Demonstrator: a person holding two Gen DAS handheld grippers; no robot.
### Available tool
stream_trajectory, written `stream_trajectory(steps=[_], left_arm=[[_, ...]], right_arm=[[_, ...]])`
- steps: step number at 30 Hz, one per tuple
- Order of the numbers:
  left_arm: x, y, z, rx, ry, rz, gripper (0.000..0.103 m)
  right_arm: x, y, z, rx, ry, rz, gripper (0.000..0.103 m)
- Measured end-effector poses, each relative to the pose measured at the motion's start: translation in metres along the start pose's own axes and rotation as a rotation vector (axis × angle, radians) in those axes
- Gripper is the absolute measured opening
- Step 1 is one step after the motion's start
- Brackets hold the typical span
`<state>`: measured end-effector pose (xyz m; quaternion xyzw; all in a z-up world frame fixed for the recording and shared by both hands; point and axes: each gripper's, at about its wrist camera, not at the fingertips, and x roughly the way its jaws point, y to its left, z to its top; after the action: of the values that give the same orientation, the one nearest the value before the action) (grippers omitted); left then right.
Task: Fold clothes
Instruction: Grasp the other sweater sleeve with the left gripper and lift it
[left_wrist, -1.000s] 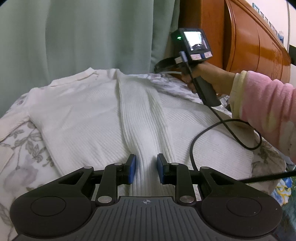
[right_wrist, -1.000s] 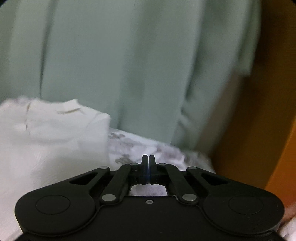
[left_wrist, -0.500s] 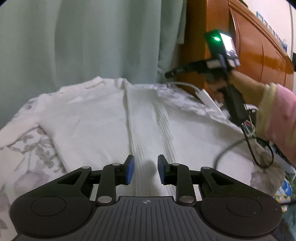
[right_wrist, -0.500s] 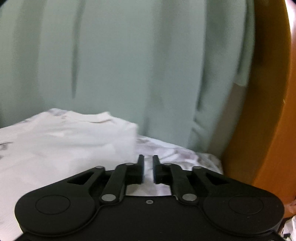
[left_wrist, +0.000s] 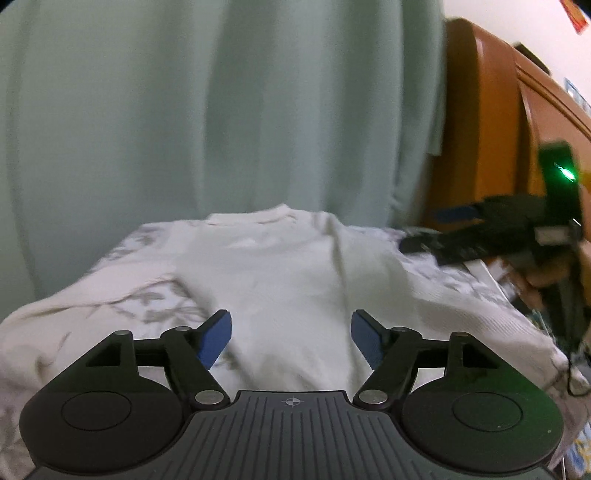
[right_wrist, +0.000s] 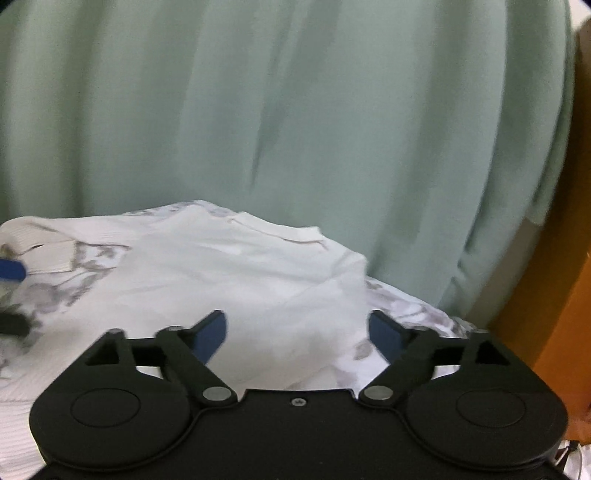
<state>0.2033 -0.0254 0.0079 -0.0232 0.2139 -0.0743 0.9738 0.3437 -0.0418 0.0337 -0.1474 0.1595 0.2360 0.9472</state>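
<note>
With the jaws of our left gripper (left_wrist: 291, 334) and right gripper (right_wrist: 297, 334) wide apart and empty, the sweater (left_wrist: 291, 280) lies mid-frame on the bed (left_wrist: 122, 251), and grabbing too little could bunch it.

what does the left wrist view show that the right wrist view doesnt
Only the left wrist view shows the person's hand holding the right gripper from outside, a green light lit on its body, and the curved wooden headboard.

Only the right wrist view shows the sweater's left cuff lying on the floral bedsheet, beside a blue pad at the frame's left edge.

Both show the white sweater spread flat, collar toward the pale green curtain, and both grippers open and empty above it, including the left gripper.
</note>
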Motion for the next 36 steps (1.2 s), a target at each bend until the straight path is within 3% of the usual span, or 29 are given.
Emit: stream_trajectory(steps=[1,3,7,12,16,20,23,26,36], left_arm=[[-0.002,0.004,-0.001,-0.016,-0.006,0.014,0.073],[-0.007,0.014,-0.003,-0.047,-0.017,0.052,0.084],[-0.020,0.032,-0.009,-0.084,-0.035,0.150,0.084],[-0.033,0.059,-0.018,-0.114,-0.052,0.326,0.084],[-0.045,0.098,-0.022,-0.223,-0.068,0.394,0.084],[-0.054,0.135,-0.023,-0.265,-0.090,0.464,0.084],[-0.057,0.158,-0.023,-0.279,-0.100,0.467,0.084],[-0.058,0.175,-0.025,-0.256,-0.092,0.441,0.074],[-0.039,0.211,-0.033,-0.319,-0.018,0.230,0.041]], right_arm=[[-0.002,0.005,0.000,-0.016,-0.006,0.011,0.091],[-0.006,0.017,0.001,-0.061,-0.014,0.035,0.094],[-0.010,0.040,0.004,-0.141,-0.021,0.060,0.097],[-0.011,0.058,0.007,-0.167,-0.019,0.074,0.097],[-0.011,0.063,0.009,-0.171,-0.012,0.070,0.098],[-0.013,0.066,0.006,-0.179,0.007,0.068,0.098],[-0.014,0.069,0.004,-0.187,0.021,0.070,0.098],[-0.011,0.073,0.001,-0.187,0.038,0.070,0.098],[-0.003,0.089,-0.003,-0.217,0.081,0.088,0.098]])
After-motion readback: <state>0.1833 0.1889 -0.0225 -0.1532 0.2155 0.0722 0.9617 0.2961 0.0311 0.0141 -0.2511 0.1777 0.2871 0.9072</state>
